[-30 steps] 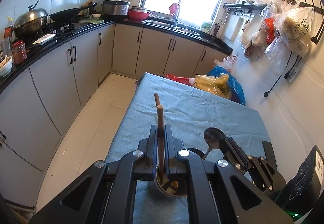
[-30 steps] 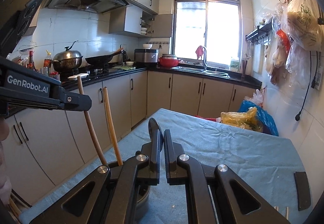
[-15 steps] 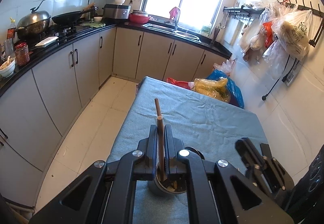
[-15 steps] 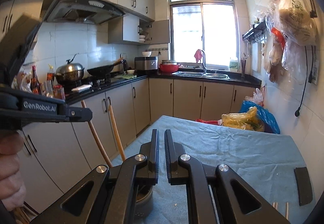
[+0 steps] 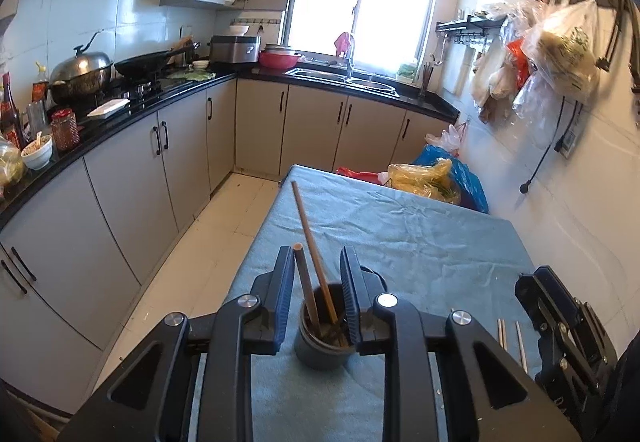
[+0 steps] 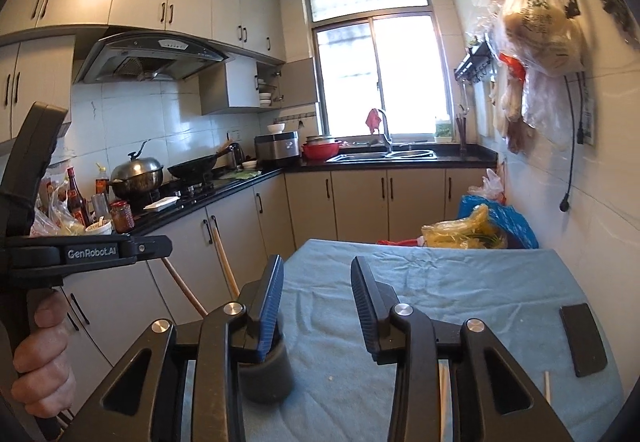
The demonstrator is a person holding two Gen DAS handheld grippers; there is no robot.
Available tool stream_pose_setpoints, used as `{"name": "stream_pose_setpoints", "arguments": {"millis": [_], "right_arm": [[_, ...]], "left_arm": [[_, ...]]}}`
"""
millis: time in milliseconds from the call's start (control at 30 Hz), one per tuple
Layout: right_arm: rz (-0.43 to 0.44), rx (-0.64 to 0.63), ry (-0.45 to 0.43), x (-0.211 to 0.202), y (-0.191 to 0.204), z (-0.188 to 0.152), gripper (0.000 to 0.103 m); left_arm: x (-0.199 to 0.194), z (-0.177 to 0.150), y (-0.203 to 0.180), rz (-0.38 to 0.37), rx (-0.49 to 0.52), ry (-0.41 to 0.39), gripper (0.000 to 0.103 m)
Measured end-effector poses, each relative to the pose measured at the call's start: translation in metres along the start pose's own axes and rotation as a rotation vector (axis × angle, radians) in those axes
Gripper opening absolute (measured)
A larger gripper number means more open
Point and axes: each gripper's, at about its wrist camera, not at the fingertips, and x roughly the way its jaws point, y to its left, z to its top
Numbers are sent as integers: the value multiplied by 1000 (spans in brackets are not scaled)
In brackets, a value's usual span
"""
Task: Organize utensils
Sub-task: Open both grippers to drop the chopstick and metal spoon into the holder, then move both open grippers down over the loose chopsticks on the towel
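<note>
The cup point(image 5: 324, 338) stands near the table's point(image 5: 420, 242) front left corner, two wooden chopsticks point(image 5: 310, 254) upright in it, tops leaning toward the far edge. More loose sticks point(image 5: 502, 334) lie flat on the cloth toward the front right, long axes running front to back, well apart from the cup.

The left tongs point(image 5: 316, 282) hang just over the cup; the jaws have just been opening and now stand spread either side of the two chopsticks, pressing on neither. The right tongs point(image 6: 316, 302) have likewise just been opening and stand spread with nothing between them, the cup point(image 6: 266, 374) low by the left jaw. They look nearer the loose sticks point(image 6: 546, 392), so the next pick is likely theirs.

Only the left view looks into the cup. Only the right view shows the hand point(image 6: 40, 358) on the left tongs and a dark flat slab point(image 6: 582, 338) by the right edge.
</note>
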Motion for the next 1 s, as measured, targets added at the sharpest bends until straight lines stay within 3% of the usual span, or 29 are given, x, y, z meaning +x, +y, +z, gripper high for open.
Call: {"name": "stream_pose_setpoints", "arguments": {"millis": [633,1000], "right_arm": [[-86,139,35,-58,-84,-28,50],[-135,236,45,-90,-141,-46,50]], "left_arm": [[-25,-73,-108,27,223,-11,39],[-22,-91,-144,37,291,17,40]]}}
